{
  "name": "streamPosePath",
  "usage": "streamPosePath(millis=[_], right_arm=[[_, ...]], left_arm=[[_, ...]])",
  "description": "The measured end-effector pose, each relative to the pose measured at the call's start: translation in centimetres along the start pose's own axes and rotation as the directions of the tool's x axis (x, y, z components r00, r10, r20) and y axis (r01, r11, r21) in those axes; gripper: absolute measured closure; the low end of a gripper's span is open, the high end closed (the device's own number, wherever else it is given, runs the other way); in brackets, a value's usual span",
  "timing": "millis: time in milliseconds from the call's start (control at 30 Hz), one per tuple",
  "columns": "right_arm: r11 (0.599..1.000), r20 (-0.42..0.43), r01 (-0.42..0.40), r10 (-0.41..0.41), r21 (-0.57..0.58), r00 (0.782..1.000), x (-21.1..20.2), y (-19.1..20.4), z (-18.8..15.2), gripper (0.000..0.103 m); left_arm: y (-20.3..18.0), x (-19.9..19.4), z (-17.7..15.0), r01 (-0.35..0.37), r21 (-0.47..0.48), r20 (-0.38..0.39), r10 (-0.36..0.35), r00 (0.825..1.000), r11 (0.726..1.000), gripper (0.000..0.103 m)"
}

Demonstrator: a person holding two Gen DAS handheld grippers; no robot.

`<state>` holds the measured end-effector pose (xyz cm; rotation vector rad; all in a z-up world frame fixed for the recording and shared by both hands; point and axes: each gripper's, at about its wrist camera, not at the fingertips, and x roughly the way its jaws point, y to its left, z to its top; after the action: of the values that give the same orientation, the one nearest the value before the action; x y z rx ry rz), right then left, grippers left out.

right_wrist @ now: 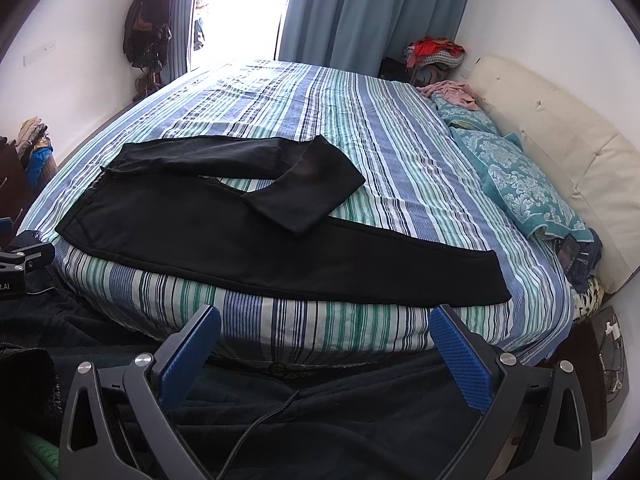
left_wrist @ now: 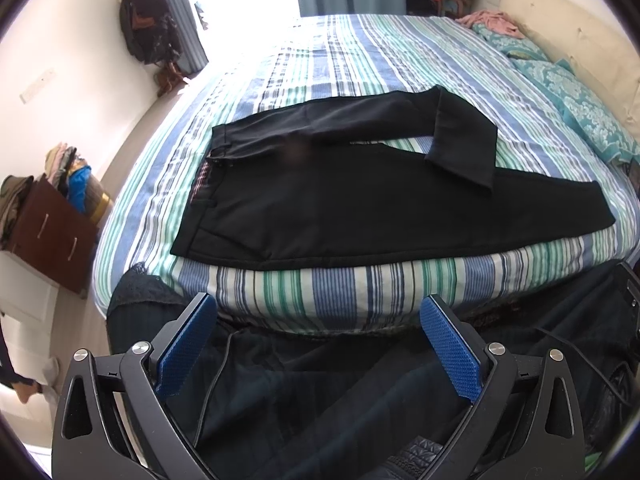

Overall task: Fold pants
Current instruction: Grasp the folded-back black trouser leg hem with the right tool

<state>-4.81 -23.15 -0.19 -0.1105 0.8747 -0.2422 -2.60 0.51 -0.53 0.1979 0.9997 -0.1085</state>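
Black pants (left_wrist: 320, 208) lie flat on the striped bed (left_wrist: 340, 60), waistband to the left, near the bed's front edge. The near leg runs straight to the right; the far leg is bent back on itself, its cuff resting over the near leg. The pants also show in the right wrist view (right_wrist: 240, 236). My left gripper (left_wrist: 318, 312) is open and empty, held off the bed's front edge below the pants' seat. My right gripper (right_wrist: 326, 324) is open and empty, off the front edge below the near leg.
Teal patterned pillows (right_wrist: 520, 184) and a cream headboard (right_wrist: 560, 140) lie at the right. A pink cloth (right_wrist: 452, 94) sits at the far right corner. A brown drawer unit (left_wrist: 48, 236) with clothes stands left. A dark blanket (right_wrist: 320, 408) and a cable lie below the grippers.
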Motion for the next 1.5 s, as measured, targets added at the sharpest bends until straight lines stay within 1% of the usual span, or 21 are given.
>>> streamPosePath(millis=[133, 300, 500, 600, 667, 800, 900, 967, 1000, 1033, 1067, 1133, 1167, 1200, 1267, 1333, 1367, 1400, 1433, 1467, 1500], right_arm=[[1.0, -0.003, -0.006, 0.006, -0.006, 1.0, 0.0, 0.1, 0.0, 0.0], [0.995, 0.015, -0.09, 0.091, -0.04, 0.996, -0.5, 0.8, -0.1, 0.0], [0.989, 0.009, -0.134, 0.135, -0.064, 0.991, 0.0, 1.7, -0.1, 0.0], [0.985, -0.003, -0.163, 0.164, -0.059, 0.987, 0.5, 1.8, -0.2, 0.0], [0.977, -0.007, -0.2, 0.2, -0.07, 0.98, 0.9, 2.0, -0.1, 0.0], [0.92, 0.025, -0.324, 0.337, -0.221, 0.941, 2.2, 3.4, 1.1, 0.0], [0.896, 0.122, -0.284, 0.342, -0.34, 0.932, 3.1, 3.9, 3.7, 0.0], [0.887, 0.185, -0.266, 0.354, -0.378, 0.917, 4.6, 4.0, 5.7, 0.0], [0.878, 0.176, -0.273, 0.363, -0.392, 0.915, 6.3, 4.3, 6.6, 0.0], [0.868, 0.125, -0.279, 0.357, -0.411, 0.926, 8.8, 4.9, 7.2, 0.0], [0.855, 0.041, -0.285, 0.335, -0.434, 0.941, 11.9, 5.8, 7.5, 0.002], [0.82, -0.108, -0.304, 0.289, -0.484, 0.951, 17.9, 7.4, 7.4, 0.035], [0.801, -0.16, -0.309, 0.265, -0.513, 0.951, 20.4, 8.2, 7.4, 0.062], [0.782, -0.199, -0.311, 0.24, -0.54, 0.95, 22.4, 8.5, 7.2, 0.068], [0.756, -0.21, -0.295, 0.211, -0.584, 0.955, 25.3, 9.3, 7.6, 0.068], [0.741, -0.183, -0.273, 0.203, -0.613, 0.962, 27.0, 10.1, 8.0, 0.063], [0.732, -0.181, -0.268, 0.198, -0.626, 0.963, 28.0, 10.6, 8.0, 0.048], [0.721, -0.199, -0.27, 0.184, -0.639, 0.963, 29.2, 10.9, 7.8, 0.04], [0.712, -0.219, -0.283, 0.184, -0.642, 0.958, 30.2, 11.1, 7.7, 0.04], [0.713, -0.225, -0.309, 0.214, -0.629, 0.951, 30.4, 10.7, 8.0, 0.042], [0.721, -0.227, -0.311, 0.215, -0.619, 0.95, 30.5, 10.2, 8.6, 0.075]], left_arm=[[0.0, 0.1, -0.1, -0.002, 0.001, 0.0, 0.002, 1.0, 1.0, 0.001], [-0.1, 0.3, -0.2, -0.006, 0.004, -0.003, 0.006, 1.0, 1.0, 0.001], [-0.6, 0.5, -0.1, -0.009, 0.028, -0.01, 0.009, 1.0, 1.0, 0.001], [-0.4, 0.5, 0.1, -0.017, 0.027, 0.007, 0.016, 1.0, 0.999, 0.001], [0.2, 0.2, 0.6, -0.021, 0.014, 0.042, 0.021, 0.999, 1.0, 0.001], [1.8, -0.8, 1.8, -0.006, -0.038, 0.138, 0.011, 0.99, 0.999, 0.001], [2.4, -1.1, 2.6, 0.031, -0.066, 0.169, -0.019, 0.985, 0.997, 0.001], [2.4, -0.7, 2.8, 0.029, -0.074, 0.165, -0.016, 0.986, 0.997, 0.001], [2.3, -0.4, 2.8, 0.027, -0.074, 0.157, -0.015, 0.987, 0.997, 0.001], [2.2, -0.1, 2.7, 0.027, -0.072, 0.147, -0.016, 0.989, 0.997, 0.001], [2.0, 0.2, 2.7, 0.025, -0.069, 0.135, -0.016, 0.991, 0.997, 0.001], [1.9, 0.8, 2.6, 0.019, -0.063, 0.115, -0.012, 0.993, 0.998, 0.001], [1.8, 1.0, 2.5, 0.014, -0.061, 0.107, -0.007, 0.994, 0.998, 0.001], [1.8, 1.3, 2.4, 0.007, -0.061, 0.097, -0.001, 0.995, 0.998, 0.001], [1.8, 1.9, 2.4, -0.006, -0.064, 0.075, 0.011, 0.997, 0.998, 0.001], [1.6, 2.5, 2.5, -0.014, -0.065, 0.053, 0.018, 0.998, 0.998, 0.001], [1.4, 2.9, 2.6, -0.02, -0.061, 0.041, 0.023, 0.999, 0.998, 0.001], [1.2, 3.2, 2.7, -0.027, -0.056, 0.03, 0.028, 0.999, 0.998, 0.001], [1.0, 3.6, 2.8, -0.033, -0.047, 0.018, 0.034, 0.999, 0.998, 0.001], [0.7, 3.9, 2.9, -0.04, -0.037, 0.006, 0.04, 0.999, 0.999, 0.001], [0.4, 4.3, 3.0, -0.047, -0.025, -0.004, 0.047, 0.999, 0.999, 0.001]])
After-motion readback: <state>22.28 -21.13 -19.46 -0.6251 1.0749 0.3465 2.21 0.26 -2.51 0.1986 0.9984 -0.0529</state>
